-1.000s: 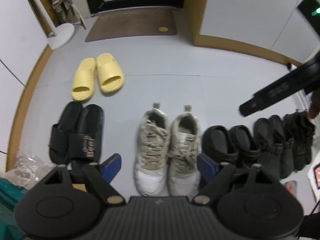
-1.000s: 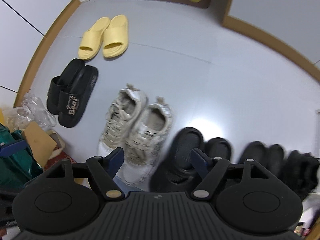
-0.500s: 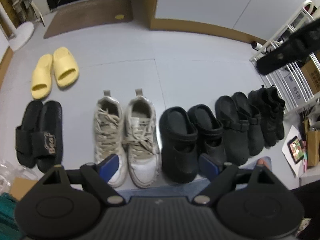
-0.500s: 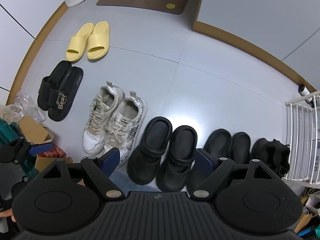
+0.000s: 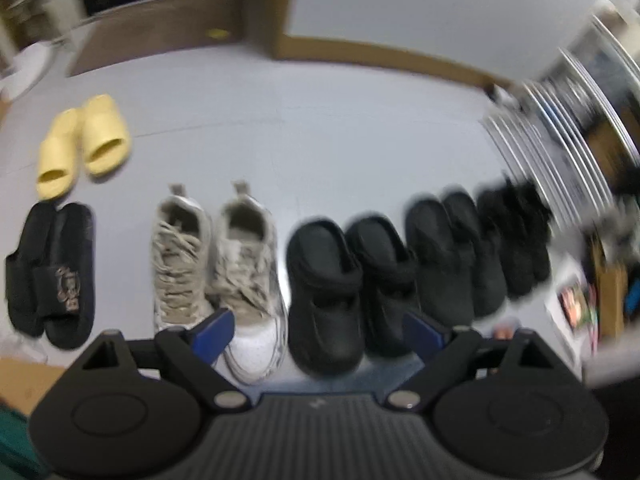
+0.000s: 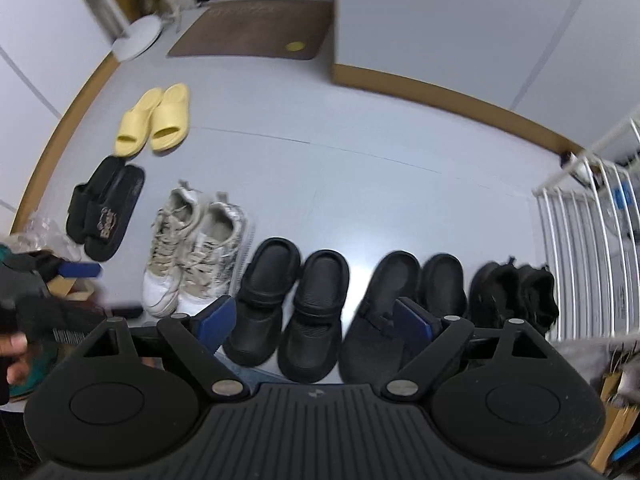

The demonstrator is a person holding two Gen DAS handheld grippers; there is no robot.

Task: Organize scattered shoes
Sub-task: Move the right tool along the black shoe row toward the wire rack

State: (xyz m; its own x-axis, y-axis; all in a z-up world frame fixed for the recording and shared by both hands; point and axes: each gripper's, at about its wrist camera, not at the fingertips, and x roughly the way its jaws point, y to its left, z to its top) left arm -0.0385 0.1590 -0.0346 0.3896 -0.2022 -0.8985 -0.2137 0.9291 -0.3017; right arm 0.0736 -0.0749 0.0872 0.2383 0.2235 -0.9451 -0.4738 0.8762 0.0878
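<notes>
The shoes stood in pairs on the grey floor (image 6: 360, 128), heels toward the wall. Taking the beige sneakers (image 6: 196, 248) as the reference: the black logo slides (image 6: 106, 210) lay just to their left, and the yellow slides (image 6: 154, 122) beyond those, toward the brown doormat (image 6: 248, 28), out of line with the rest. To the sneakers' right stood the black clogs (image 6: 294, 304), then a second pair of black clogs (image 6: 404, 304), then the black fuzzy shoes (image 6: 516, 294), nearest the white wire rack (image 6: 592, 248). The left wrist view was blurred but showed the same order.

The left gripper (image 5: 316, 330) hung above the sneakers' toes and the first clog pair; its jaws had just been opening and stood wide, with nothing between them. The right gripper (image 6: 314, 318) hovered over the two clog pairs, its jaws likewise just opened wide and empty. In the right wrist view the left gripper's blue pad (image 6: 80, 270) showed to the sneakers' left, with part of a hand (image 6: 16, 356) below it.

Judgement: the task looked nearly complete; only the yellow slides sat apart from the row.

Risks:
- The pairs stand nearly touching. A wide-open gripper lowered between them could nudge a neighbour and break the line.
- The three black pairs look alike, so one shoe could be returned to the wrong pair.
- Reaching for the yellow slides means passing over the logo slides, where a low gripper could drag them.
</notes>
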